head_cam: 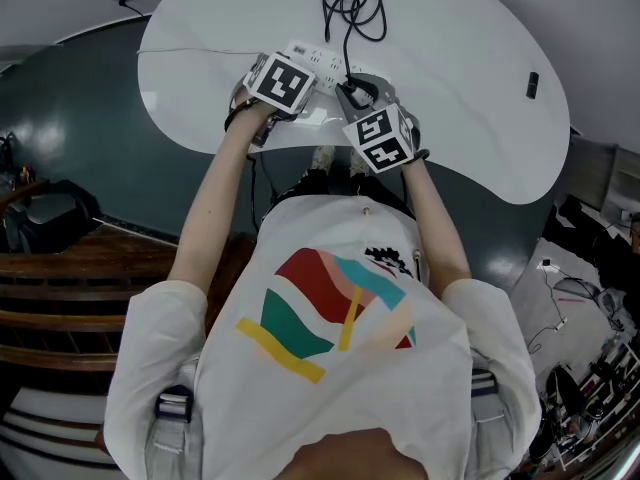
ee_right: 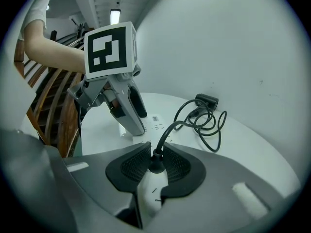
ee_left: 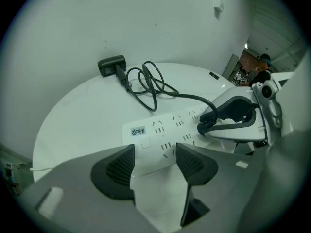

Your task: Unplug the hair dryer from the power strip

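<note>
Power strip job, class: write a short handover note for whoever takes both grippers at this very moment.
Left gripper: shut on the end of the white rectangular plastic power strip on the white rounded table.
Right gripper: shut on the round black plug, seated in the strip.
The black cord coils back to the black hair dryer at the table's far edge.
Done: both grips set. Left to do: pull the plug out, strip held down.

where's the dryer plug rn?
Right gripper view, centre: the black plug stands in the white power strip, pinched between the right gripper's pads, with its cord looping away across the table.
</note>
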`<state>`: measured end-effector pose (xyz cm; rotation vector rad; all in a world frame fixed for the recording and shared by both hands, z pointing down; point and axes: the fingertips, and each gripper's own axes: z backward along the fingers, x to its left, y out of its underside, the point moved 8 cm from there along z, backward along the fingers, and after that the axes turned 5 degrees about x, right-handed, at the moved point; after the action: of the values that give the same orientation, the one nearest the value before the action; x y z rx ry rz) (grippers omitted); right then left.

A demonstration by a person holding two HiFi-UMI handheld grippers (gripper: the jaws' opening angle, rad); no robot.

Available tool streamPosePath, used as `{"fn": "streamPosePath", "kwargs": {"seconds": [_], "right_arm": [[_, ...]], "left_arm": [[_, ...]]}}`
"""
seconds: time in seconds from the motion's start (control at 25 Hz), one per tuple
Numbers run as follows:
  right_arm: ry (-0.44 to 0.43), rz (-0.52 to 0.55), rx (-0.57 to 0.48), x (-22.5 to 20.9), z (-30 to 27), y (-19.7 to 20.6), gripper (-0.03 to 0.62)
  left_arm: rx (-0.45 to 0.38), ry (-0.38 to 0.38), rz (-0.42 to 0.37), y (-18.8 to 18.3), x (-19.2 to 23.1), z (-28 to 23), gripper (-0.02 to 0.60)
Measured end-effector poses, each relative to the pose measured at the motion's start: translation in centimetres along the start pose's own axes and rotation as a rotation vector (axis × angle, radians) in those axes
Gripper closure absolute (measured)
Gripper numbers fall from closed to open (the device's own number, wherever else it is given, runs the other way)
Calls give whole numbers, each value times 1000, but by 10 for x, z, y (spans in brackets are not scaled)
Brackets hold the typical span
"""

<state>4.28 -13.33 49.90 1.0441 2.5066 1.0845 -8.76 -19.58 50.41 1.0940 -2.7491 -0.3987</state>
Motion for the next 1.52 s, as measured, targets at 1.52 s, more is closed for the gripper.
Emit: {"fn": "streamPosePath", "kwargs": {"seconds": [1.52], "right_arm": [[-168, -409, -196, -23, 10, 5, 549]], "left_arm": [[235, 59, -52, -21, 1, -8, 322]]}}
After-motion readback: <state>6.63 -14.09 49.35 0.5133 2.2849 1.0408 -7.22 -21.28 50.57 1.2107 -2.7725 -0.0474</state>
